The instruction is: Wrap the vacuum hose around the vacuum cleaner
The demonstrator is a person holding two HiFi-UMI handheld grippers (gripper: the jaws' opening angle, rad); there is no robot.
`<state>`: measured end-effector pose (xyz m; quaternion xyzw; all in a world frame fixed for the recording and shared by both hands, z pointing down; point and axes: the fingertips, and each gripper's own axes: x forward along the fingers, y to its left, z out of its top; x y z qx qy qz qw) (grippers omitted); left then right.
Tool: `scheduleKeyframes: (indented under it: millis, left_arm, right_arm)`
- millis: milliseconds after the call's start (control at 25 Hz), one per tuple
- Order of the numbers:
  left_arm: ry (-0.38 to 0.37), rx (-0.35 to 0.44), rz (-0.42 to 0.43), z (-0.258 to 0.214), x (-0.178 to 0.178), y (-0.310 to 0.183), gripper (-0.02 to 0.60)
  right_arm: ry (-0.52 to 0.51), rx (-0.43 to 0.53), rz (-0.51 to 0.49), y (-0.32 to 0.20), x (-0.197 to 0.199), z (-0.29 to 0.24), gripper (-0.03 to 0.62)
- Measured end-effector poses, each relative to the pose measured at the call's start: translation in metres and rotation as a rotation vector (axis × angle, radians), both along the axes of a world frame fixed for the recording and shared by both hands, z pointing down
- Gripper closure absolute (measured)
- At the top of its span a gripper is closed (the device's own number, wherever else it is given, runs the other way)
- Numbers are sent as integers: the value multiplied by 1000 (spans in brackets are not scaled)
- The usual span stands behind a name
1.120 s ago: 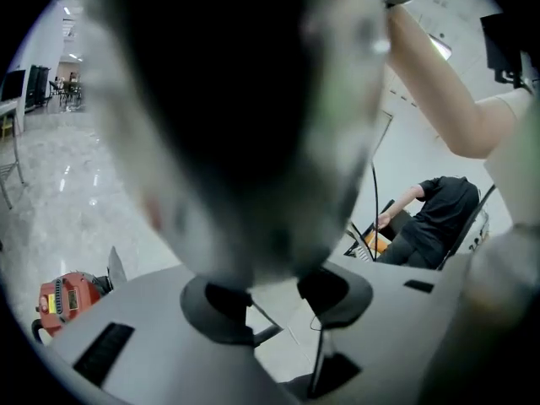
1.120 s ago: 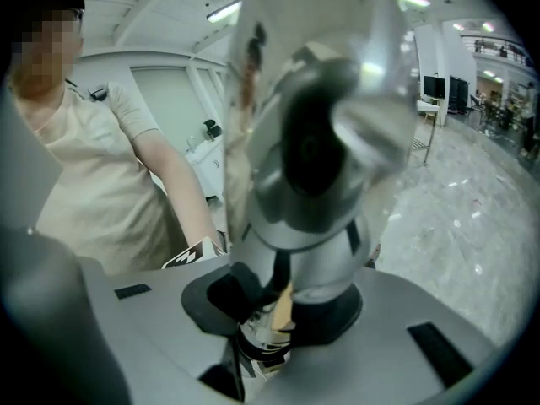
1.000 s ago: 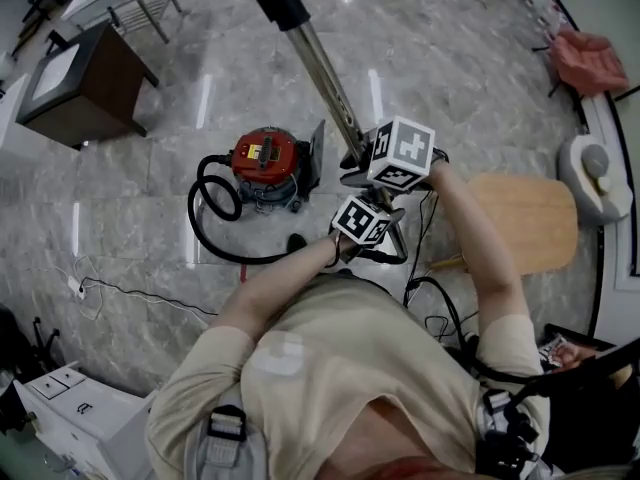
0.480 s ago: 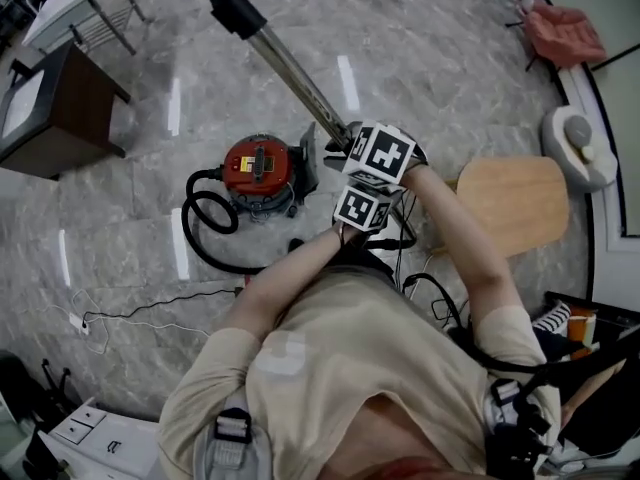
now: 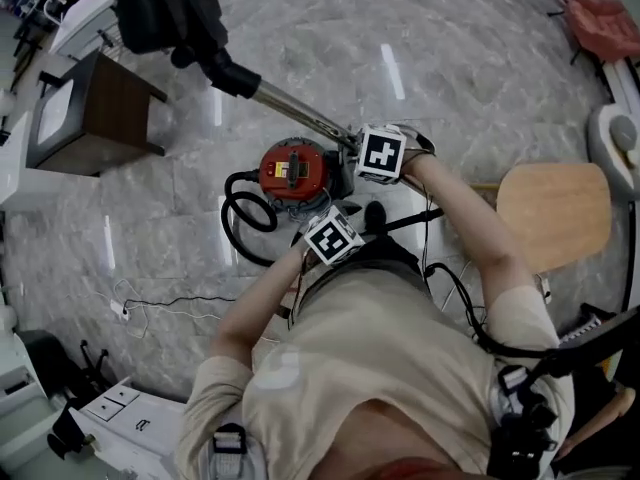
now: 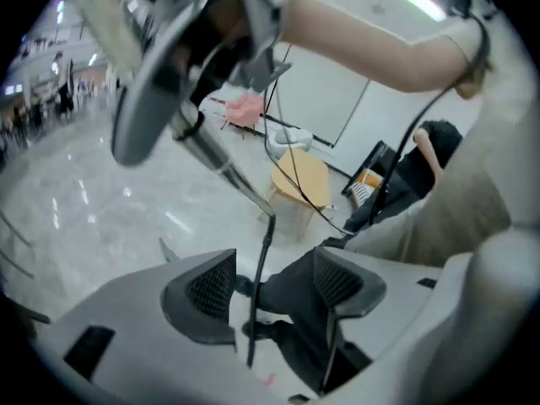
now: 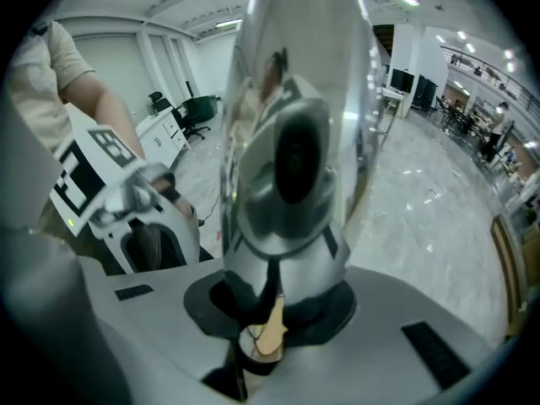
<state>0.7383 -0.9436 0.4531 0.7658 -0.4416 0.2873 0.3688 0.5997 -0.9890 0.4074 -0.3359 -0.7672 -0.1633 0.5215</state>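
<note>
The red vacuum cleaner point(image 5: 293, 168) stands on the marble floor with its black hose point(image 5: 243, 218) looped at its left. The metal wand point(image 5: 300, 113) slants up-left to the black floor head point(image 5: 170, 18). My right gripper point(image 5: 372, 153) is shut on the wand point(image 7: 287, 142); its jaws have just been closing on the shiny tube. My left gripper point(image 5: 330, 236) hangs below it, beside the vacuum. In the left gripper view its jaws have just been opening. A thin black cable point(image 6: 260, 268) runs between the pads point(image 6: 211, 287), apart from both.
A dark wooden cabinet point(image 5: 95, 118) stands at the left. A round wooden stool point(image 5: 555, 213) is at the right. A white power cord point(image 5: 160, 303) trails over the floor. A white unit point(image 5: 120, 423) sits at the bottom left.
The wand and floor head have swung left and lower. My left gripper has come off the wand, dropped down-left away from the right one, and opened.
</note>
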Motion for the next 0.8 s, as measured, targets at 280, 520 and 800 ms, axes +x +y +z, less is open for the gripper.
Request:
scheduleKeyframes:
  millis: [280, 520, 800]
  left_arm:
    - [-505, 272, -76, -155, -101, -64, 290]
    - [-829, 179, 75, -199, -150, -115, 288]
    - [-975, -166, 315, -167, -220, -64, 288]
  right_arm:
    - [99, -82, -148, -26, -17, 37, 525]
    - [135, -51, -221, -46, -24, 54, 525]
    - [188, -104, -331, -12, -40, 63, 525]
